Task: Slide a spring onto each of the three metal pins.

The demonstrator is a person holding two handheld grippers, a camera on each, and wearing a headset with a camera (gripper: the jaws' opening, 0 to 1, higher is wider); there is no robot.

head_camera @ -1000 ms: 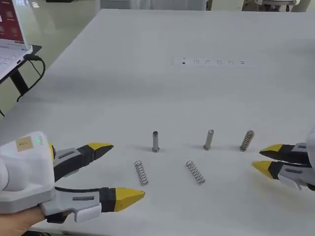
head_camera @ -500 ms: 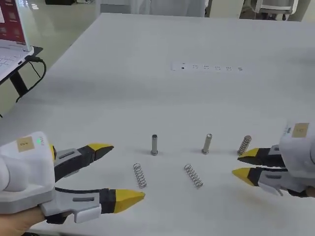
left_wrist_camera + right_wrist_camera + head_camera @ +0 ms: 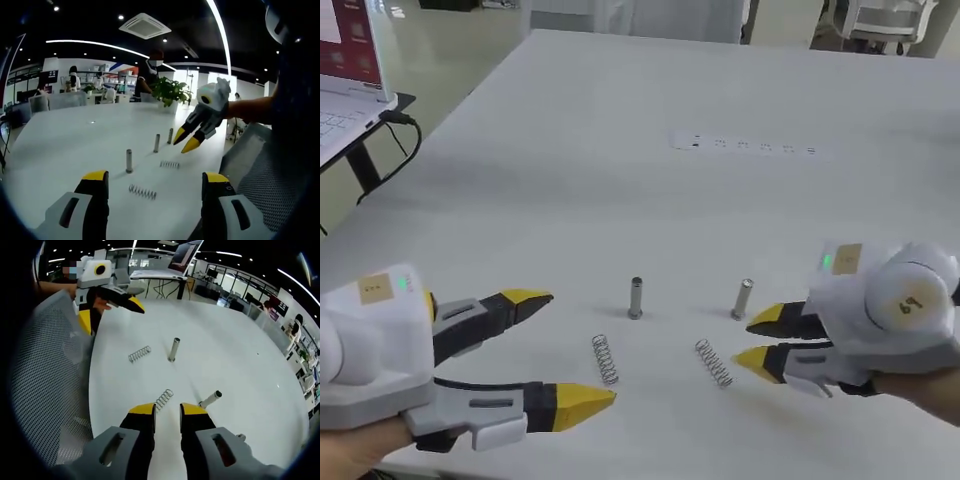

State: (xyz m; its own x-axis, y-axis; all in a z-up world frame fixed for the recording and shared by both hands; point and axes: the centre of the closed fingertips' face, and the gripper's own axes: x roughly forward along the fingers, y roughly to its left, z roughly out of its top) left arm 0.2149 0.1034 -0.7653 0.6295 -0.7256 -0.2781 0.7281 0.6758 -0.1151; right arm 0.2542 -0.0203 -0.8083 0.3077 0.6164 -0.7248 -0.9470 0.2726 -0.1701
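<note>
Finding one: two springs lie flat on the table (image 3: 620,150), just in front of the pins. The left spring (image 3: 605,358) lies near the left pin (image 3: 636,298), and the right spring (image 3: 714,361) lies near the middle pin (image 3: 743,298). Both pins stand upright and bare. In the left gripper view the third pin (image 3: 170,135) looks ribbed, as if it already carries a spring, but it is too small there to be sure.

Finding two, handling: judge these springs as very light thin wire coils. They are likely to roll on the smooth top, and to squash or flick away under a hard pinch. Take one across its coils near one end, gently, so the other end stays open for the pin. (The pins look slender, so a sideways knock may topple one.)

Finding three, fingers: your right gripper (image 3: 752,340) has its yellow tips close together with a narrow gap, and they hold nothing. The right spring lies just ahead of those tips and does not touch them. Your left gripper (image 3: 570,348) has its tips wide apart and empty, beside the left spring and clear of it.
</note>
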